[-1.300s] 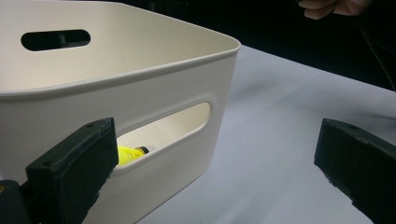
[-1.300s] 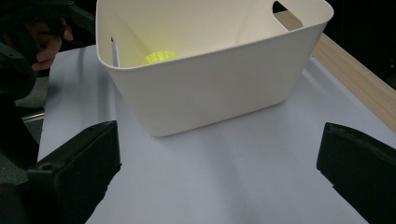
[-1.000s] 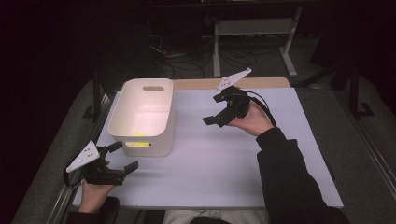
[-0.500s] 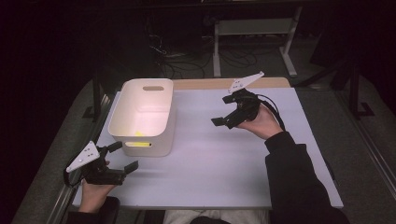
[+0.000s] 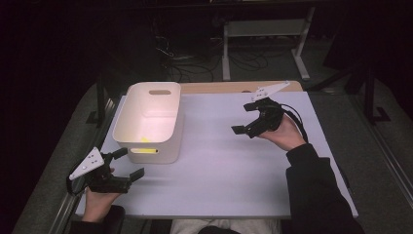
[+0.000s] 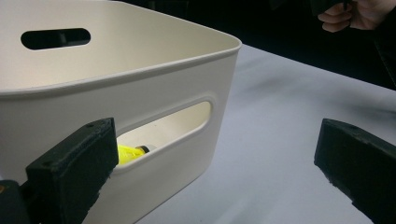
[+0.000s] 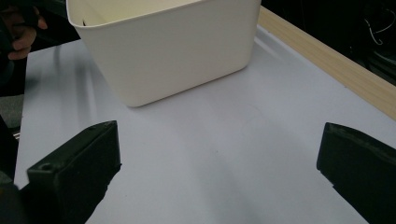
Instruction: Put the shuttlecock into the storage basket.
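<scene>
A cream plastic bin (image 5: 148, 122) with handle slots stands on the left half of the white table. A small yellow object (image 5: 145, 140) lies inside it, glimpsed through the near handle slot (image 6: 128, 154). My left gripper (image 5: 127, 163) hovers open near the table's front left corner, just before the bin (image 6: 140, 93), holding nothing. My right gripper (image 5: 246, 118) is held open above the right middle of the table, jaws pointing left toward the bin (image 7: 163, 46), with nothing between them.
A wooden strip (image 7: 327, 60) runs along the table's far edge. A metal frame leg (image 5: 302, 53) and cables lie on the dark floor beyond. The white tabletop (image 5: 219, 165) spreads bare between the two grippers.
My right gripper has drawn back to the right, away from the bin, and a little nearer. The left gripper has stayed put.
</scene>
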`<state>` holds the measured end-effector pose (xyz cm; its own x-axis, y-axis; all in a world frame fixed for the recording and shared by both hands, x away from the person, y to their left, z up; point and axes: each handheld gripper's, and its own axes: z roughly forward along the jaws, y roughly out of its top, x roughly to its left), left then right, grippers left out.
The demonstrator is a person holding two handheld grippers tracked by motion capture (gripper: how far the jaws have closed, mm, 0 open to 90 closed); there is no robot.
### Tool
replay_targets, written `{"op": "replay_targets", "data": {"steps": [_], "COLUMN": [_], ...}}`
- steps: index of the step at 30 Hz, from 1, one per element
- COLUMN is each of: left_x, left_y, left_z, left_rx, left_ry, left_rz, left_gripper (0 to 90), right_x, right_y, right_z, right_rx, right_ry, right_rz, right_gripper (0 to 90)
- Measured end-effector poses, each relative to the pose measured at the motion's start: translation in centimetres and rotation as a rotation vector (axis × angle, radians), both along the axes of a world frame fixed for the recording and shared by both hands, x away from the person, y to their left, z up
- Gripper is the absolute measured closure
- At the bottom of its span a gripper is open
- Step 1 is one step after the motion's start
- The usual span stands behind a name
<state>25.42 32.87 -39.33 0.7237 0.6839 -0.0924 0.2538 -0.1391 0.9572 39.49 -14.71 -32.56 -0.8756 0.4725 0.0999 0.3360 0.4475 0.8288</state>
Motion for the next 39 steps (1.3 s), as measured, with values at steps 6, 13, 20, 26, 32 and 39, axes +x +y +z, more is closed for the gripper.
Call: {"op": "replay_targets", "data": {"steps": [6,13,20,26,32,39], "left_x": [0.0,0.0,0.0,0.0,0.0,0.0], "left_y": [0.0,0.0,0.0,0.0,0.0,0.0], "left_z": [0.0,0.0,0.0,0.0,0.0,0.0], "left_rx": [0.001,0.004,0.004,0.004,0.003,0.003], "left_ry": [0.0,0.0,0.0,0.0,0.0,0.0], "left_rz": [0.0,0.0,0.0,0.001,0.003,0.003], "left_gripper": [0.0,0.0,0.0,0.0,0.0,0.0], "right_x": [-0.2,-0.5,-0.8,-1.3,-1.7,-2.2], "right_y": [-1.3,-2.5,-3.1,-3.5,-4.0,-4.5], "right_z": [-0.3,-0.9,-1.3,-1.5,-1.9,-2.3], "right_rx": [0.02,0.034,0.037,0.05,0.052,0.063], "right_ry": [-0.002,0.005,0.009,0.007,0.008,0.006], "right_rz": [-0.024,-0.043,-0.049,-0.058,-0.071,-0.084], "right_gripper": [0.0,0.0,0.0,0.0,0.0,0.0]}}
